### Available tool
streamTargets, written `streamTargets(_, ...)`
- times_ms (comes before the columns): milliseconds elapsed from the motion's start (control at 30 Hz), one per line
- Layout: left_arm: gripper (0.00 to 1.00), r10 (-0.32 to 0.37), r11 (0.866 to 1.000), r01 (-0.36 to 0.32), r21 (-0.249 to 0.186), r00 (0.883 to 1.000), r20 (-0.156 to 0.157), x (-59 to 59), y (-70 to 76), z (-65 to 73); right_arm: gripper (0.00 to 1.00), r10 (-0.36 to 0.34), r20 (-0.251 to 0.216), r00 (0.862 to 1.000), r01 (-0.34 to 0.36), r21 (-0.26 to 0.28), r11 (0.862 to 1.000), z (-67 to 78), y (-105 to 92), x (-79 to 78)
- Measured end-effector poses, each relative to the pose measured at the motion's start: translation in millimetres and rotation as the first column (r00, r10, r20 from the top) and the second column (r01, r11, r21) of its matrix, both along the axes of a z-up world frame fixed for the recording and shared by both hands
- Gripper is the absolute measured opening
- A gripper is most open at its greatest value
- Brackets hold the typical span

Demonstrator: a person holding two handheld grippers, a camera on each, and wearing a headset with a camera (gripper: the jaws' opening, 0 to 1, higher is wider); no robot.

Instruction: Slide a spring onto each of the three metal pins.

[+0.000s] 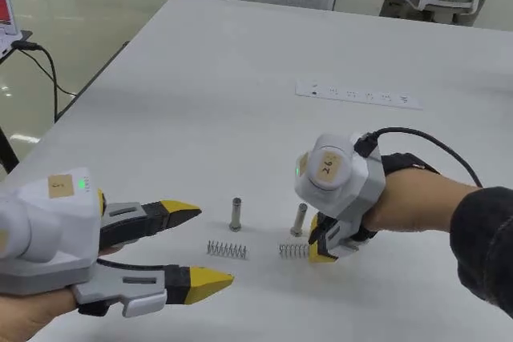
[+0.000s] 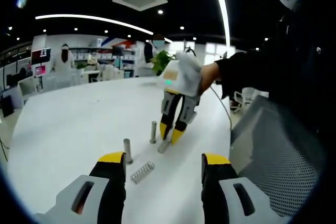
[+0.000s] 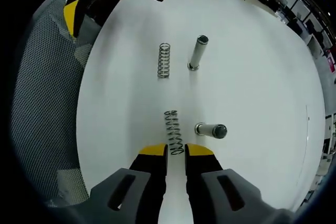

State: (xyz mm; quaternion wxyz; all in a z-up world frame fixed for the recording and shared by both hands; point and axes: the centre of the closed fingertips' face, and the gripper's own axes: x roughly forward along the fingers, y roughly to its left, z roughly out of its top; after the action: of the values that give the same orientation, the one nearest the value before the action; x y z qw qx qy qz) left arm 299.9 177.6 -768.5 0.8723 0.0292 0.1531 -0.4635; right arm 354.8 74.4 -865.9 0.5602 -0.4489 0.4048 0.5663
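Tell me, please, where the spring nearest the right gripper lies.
Head view: the spring lies flat on the table, right of the other spring, beside an upright pin, its end between the right gripper's jaws.

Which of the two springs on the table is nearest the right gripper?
The spring whose end sits between the right gripper's jaws; the other spring lies apart, nearer the left gripper.

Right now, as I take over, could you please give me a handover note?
The left gripper is open and empty above the table. The right gripper is shut on the end of the right spring. The left spring lies loose by the left pin; the right pin stands by the right gripper. Both pins upright, bare. Done: nothing sleeved. Left: a spring onto every pin.
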Motion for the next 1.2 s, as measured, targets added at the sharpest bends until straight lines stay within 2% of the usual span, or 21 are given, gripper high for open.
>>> streamTargets(367,0.51,-0.013,1.000,0.013,0.000,1.000,-0.002,-1.5,-3.9,-0.7,0.08,0.011,0.016,1.000,-0.011,-0.012,1.000,-0.6,-2.4,-0.8)
streamTargets(600,0.50,-0.033,0.999,0.033,0.003,0.999,-0.003,-2.4,-9.5,-0.4,0.07,-0.021,-0.009,1.000,0.021,0.016,1.000,12.6,-3.8,-6.6)
streamTargets(833,0.49,-0.069,0.998,0.069,0.013,0.998,0.002,-5.6,-19.7,0.6,0.07,-0.023,-0.004,1.000,0.023,0.041,0.999,34.0,-2.5,-15.8)
streamTargets(1067,0.47,-0.098,0.995,0.098,0.017,0.995,0.009,-7.1,-28.4,1.7,0.07,0.016,0.003,1.000,-0.016,0.080,0.997,61.2,9.8,-31.7)
streamTargets(1200,0.45,-0.110,0.994,0.110,0.016,0.994,0.014,-7.9,-31.3,3.8,0.07,0.032,0.014,0.999,-0.033,0.083,0.996,69.3,14.1,-37.9)
